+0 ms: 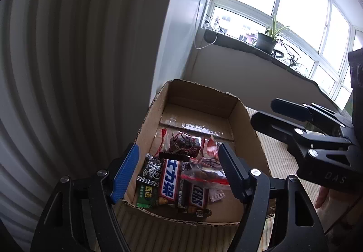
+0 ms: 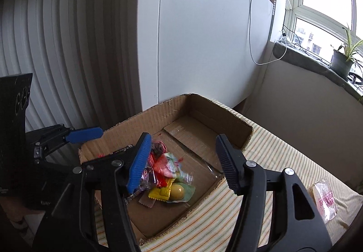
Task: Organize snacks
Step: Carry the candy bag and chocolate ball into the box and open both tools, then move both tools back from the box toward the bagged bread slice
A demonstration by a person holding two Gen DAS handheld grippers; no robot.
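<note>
Overexposed window (image 1: 272, 2) daylight; sharp, bowed fisheye edges.

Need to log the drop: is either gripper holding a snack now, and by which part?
Nothing held. Left gripper and right gripper both stand open over the cardboard box, no snack between their pads.

A potted plant (image 1: 267, 40) and white cable (image 2: 250, 25) sit by the windowsill (image 2: 315, 64).

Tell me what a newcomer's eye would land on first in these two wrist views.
First, the open brown cardboard box on the striped cloth, with a bright heap of wrapped snacks at its near end, among them red-white-and-blue Snickers bars. Next, the black left gripper and right gripper, each hovering over the box with jaws open and nothing between them. Behind, a potted green plant stands on the bright windowsill.
</note>
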